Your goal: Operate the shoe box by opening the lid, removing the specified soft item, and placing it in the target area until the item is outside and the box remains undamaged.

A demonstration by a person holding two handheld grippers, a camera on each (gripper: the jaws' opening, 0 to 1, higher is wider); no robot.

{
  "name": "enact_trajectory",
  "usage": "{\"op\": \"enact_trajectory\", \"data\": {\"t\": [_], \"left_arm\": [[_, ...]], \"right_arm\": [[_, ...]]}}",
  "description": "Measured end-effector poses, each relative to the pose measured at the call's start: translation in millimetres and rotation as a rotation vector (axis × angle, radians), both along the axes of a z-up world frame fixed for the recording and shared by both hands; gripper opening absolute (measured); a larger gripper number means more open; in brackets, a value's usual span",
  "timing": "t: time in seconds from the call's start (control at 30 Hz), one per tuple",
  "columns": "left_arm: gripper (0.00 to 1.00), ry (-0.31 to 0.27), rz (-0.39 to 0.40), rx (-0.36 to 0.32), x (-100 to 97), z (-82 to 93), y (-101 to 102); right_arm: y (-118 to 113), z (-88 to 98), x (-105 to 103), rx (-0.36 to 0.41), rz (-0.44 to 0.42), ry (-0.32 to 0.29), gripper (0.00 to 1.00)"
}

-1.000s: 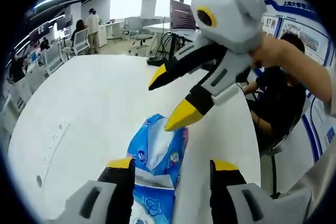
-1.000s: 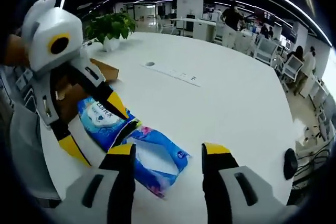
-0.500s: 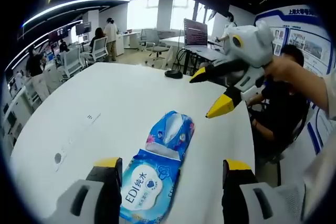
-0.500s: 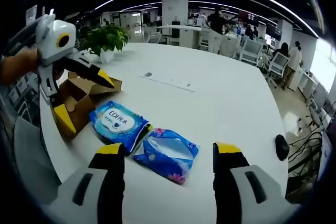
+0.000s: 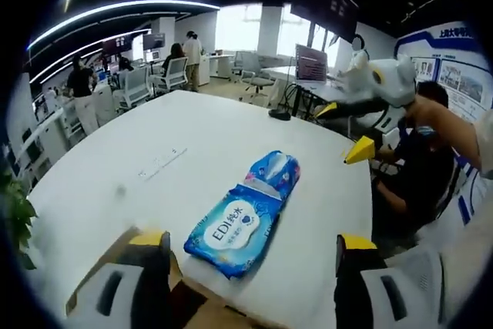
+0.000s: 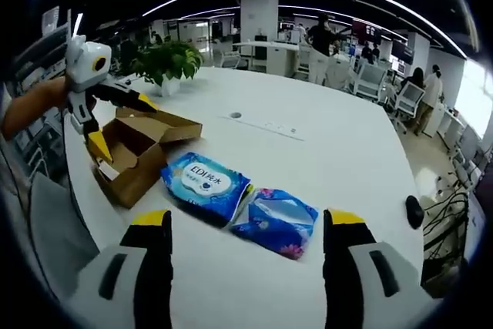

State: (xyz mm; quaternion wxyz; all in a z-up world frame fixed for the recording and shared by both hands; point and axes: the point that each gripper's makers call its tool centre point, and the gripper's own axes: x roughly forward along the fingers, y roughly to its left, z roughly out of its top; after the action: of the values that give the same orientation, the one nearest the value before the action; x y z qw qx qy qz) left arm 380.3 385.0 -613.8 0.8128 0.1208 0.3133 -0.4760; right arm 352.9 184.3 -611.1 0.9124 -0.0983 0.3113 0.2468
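**Both tongs empty; soft packs lie outside the box**

The left gripper (image 6: 104, 117), grey-bodied with yellow-tipped black jaws, hangs spread and empty just above the open brown cardboard shoe box (image 6: 139, 146). The right gripper (image 5: 350, 130) is likewise parted and empty, off past the far end of the packs from the box.

The blue-and-white soft wipes pack (image 6: 206, 184) lies flat on the round white table (image 6: 331, 159), just beside the box. The smaller blue floral tissue pack (image 6: 277, 219) touches its far edge.

The box flaps stand open, with no visible tearing.

Judgement: removal and placement appear complete. Which pack was specified cannot be told. What remains would be drawing clear without knocking the flaps.
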Motion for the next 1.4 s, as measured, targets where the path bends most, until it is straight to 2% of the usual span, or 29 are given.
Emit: {"op": "enact_trajectory", "data": {"t": [0.33, 0.67, 1.1, 1.33, 1.4], "left_arm": [[0.95, -0.016, 0.093, -0.027, -14.1, 6.6, 59], [0.97, -0.033, 0.199, -0.049, -21.4, 14.1, 118], [0.99, -0.057, 0.33, -0.059, -34.3, 19.6, 187], [0.99, -0.072, 0.388, -0.066, -40.7, 23.1, 219], [1.0, -0.073, 0.399, -0.058, -44.2, 21.8, 227]], "right_arm": [[37, 16.7, -13, -0.001, 0.04, -0.025, 0.76], [72, 28.2, -16, -0.008, 0.096, -0.038, 0.79], [134, 27.9, -10, -0.013, 0.243, -0.02, 0.79], [170, 21.4, -8, -0.027, 0.359, -0.003, 0.77], [182, 18.5, -9, -0.038, 0.417, -0.005, 0.76]]}}
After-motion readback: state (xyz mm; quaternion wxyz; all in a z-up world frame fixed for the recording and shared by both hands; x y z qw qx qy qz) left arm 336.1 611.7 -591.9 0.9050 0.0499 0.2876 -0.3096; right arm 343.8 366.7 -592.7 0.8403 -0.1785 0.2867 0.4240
